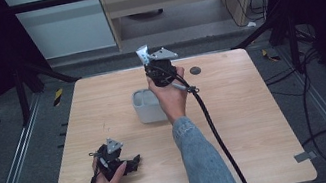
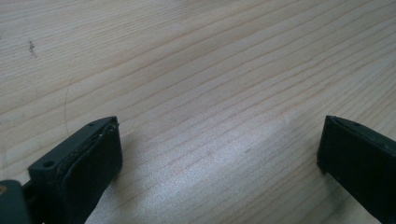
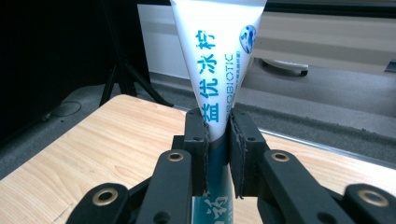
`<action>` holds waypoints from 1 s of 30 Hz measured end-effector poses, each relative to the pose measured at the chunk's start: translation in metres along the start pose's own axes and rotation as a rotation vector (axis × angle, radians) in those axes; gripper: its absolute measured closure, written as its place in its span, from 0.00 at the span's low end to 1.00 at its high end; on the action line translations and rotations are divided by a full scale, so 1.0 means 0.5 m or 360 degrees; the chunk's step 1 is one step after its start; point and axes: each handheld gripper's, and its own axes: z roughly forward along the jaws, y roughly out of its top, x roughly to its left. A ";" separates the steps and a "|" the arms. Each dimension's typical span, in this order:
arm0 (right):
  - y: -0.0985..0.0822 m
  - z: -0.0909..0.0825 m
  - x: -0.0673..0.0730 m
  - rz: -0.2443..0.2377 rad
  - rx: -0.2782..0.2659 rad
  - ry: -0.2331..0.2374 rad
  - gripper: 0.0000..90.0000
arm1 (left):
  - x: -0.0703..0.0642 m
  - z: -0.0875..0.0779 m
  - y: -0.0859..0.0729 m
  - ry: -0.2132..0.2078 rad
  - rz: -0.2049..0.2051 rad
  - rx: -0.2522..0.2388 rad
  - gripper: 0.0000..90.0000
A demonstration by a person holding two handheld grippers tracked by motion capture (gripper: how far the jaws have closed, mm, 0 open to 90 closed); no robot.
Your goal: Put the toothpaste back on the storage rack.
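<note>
A white toothpaste tube (image 3: 218,70) with blue lettering stands upright between the jaws of my right gripper (image 3: 217,140), which is shut on its lower part. From above, the right gripper (image 1: 161,69) is held over the table just behind a grey cup (image 1: 147,105), and the tube's flat end (image 1: 143,54) sticks up beside the grey plate. My left gripper (image 1: 130,164) rests near the table's front left. Its jaws are open, and its own camera has bare wood between its fingertips (image 2: 219,154).
The wooden table (image 1: 257,120) has a small dark round mark (image 1: 195,70) at its back right. The right gripper's black cable (image 1: 216,133) trails across the table toward the front edge. Dark stands and floor cables surround the table.
</note>
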 end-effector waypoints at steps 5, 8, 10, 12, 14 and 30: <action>-0.005 0.000 0.006 -0.0019 0.0021 0.0017 0.87 | -0.001 0.000 0.000 -0.0003 0.0000 -0.0003 0.00; -0.007 0.001 0.008 -0.0030 0.0025 0.0019 0.87 | -0.001 0.000 0.000 -0.0005 0.0001 -0.0004 0.00; -0.010 0.002 0.008 -0.0029 0.0038 0.0023 0.87 | -0.001 0.000 0.000 -0.0005 0.0002 -0.0004 0.00; -0.014 0.003 0.009 -0.0034 0.0043 0.0027 0.87 | -0.001 0.000 0.000 -0.0007 0.0002 -0.0002 0.00; -0.016 0.003 0.009 -0.0031 0.0052 0.0029 0.87 | -0.001 0.000 0.000 -0.0008 0.0002 -0.0004 0.00; -0.032 0.008 0.006 -0.0057 0.0104 0.0049 0.87 | -0.001 0.001 0.000 -0.0007 0.0003 -0.0006 0.00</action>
